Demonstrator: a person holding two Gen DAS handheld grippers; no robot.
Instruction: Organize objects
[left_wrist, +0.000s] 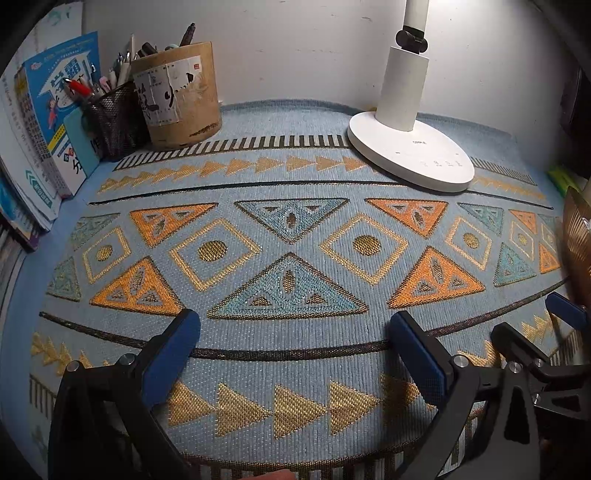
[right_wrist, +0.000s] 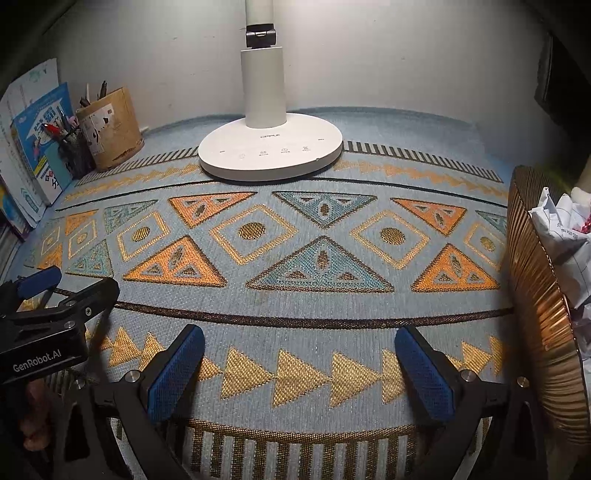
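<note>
Both grippers hang over a table covered by a blue woven mat (left_wrist: 295, 173) with orange and teal triangles. The left gripper (left_wrist: 295, 354) fills the bottom of its own view, jaws spread wide with only mat between the blue pads. The right gripper (right_wrist: 301, 369) sits the same way at the bottom of its view, jaws wide apart and holding nothing.

In the upper left of the left wrist view stands a round bamboo pot (left_wrist: 177, 94) with a torn paper label, pens sticking up out of it. Just beside it, to the left, is a black mesh cup (left_wrist: 114, 118) crammed with pens and a red-handled item. Behind them, books (left_wrist: 55, 110) lean against the wall.

A white desk lamp (right_wrist: 269, 147) rests on its round base at the far middle of the mat, well apart from the pots.

At the right edge of the right wrist view a ribbed copper-coloured bin (right_wrist: 543, 295) stands at the mat's right side, with crumpled white paper (right_wrist: 561, 229) inside. What else lies in it I cannot make out.
</note>
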